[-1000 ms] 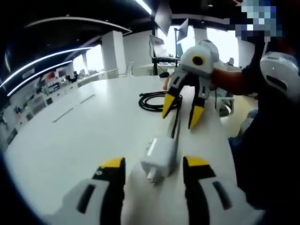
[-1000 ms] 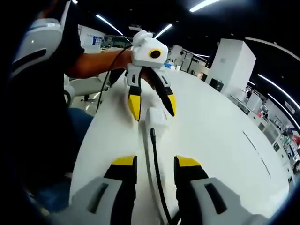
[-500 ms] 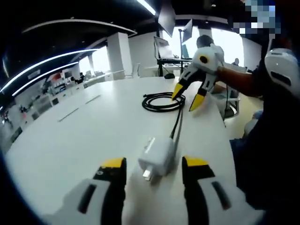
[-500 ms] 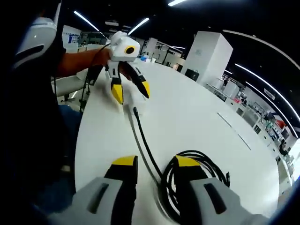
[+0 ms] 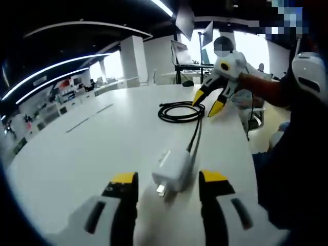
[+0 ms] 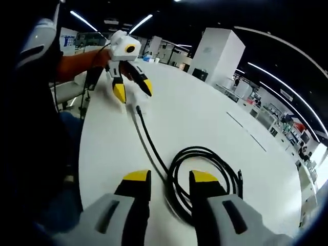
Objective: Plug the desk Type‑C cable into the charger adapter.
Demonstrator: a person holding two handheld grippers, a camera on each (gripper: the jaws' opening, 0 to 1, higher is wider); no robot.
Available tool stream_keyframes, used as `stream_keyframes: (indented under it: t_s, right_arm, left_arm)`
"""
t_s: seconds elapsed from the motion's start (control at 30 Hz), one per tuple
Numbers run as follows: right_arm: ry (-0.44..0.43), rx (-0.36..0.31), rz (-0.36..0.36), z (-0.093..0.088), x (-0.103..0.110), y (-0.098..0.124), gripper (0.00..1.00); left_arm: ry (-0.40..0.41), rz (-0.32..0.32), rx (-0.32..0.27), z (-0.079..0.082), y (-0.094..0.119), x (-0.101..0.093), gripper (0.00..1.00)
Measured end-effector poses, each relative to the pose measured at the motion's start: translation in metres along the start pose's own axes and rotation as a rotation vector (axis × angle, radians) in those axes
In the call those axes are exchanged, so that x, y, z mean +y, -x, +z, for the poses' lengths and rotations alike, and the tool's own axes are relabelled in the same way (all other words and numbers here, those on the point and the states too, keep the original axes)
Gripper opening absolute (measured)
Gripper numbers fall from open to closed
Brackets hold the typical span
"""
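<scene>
A white charger adapter [image 5: 171, 170] lies on the white table [image 5: 102, 138] between the jaws of my left gripper [image 5: 168, 179], which is open and not pressing on it. A black Type-C cable [image 5: 196, 132] runs from the adapter's far end back to a loose coil [image 5: 177, 121]. Whether the plug is seated I cannot tell. My right gripper [image 5: 208, 101] hovers open just behind the coil. In the right gripper view the coil [image 6: 200, 149] lies in front of my right gripper [image 6: 170, 177], and the cable [image 6: 151, 143] leads off to the left gripper [image 6: 132, 90].
The table's near edge [image 5: 247, 148] runs close beside the adapter, with the person's dark clothing beyond it. A forearm [image 5: 264, 88] holds the right gripper. A desk with monitors [image 5: 184, 56] stands past the table's far end. A white pillar [image 6: 220, 56] rises across the room.
My right gripper has drawn back along the cable from the adapter to the coil. The left gripper stays open around the adapter, which has hardly moved.
</scene>
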State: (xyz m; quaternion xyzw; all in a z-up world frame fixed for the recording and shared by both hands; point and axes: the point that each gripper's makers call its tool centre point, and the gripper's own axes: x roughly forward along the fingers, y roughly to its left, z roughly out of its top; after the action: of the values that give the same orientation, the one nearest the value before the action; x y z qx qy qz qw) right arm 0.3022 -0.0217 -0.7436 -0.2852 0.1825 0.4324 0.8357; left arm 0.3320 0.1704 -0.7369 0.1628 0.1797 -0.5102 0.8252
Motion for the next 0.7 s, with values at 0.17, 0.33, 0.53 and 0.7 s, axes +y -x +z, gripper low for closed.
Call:
stream_keyframes:
  t_s: [0.17,0.33,0.53,0.7]
  right_arm:
    - [0.002,0.026,-0.023,-0.007,-0.003,0.003,0.28]
    - [0.008,0.06,-0.043,-0.017,-0.006,0.006,0.27]
    - [0.02,0.083,-0.054,-0.022,-0.007,0.008,0.26]
    - [0.018,0.082,-0.058,-0.022,-0.007,0.01,0.26]
  left_arm:
    - [0.002,0.008,-0.003,0.0,0.0,0.0,0.47]
    - [0.008,0.024,-0.004,-0.001,0.0,0.002,0.47]
    - [0.015,0.037,-0.005,-0.004,-0.001,0.003,0.46]
    - [0.016,0.037,-0.005,-0.004,-0.002,0.001,0.46]
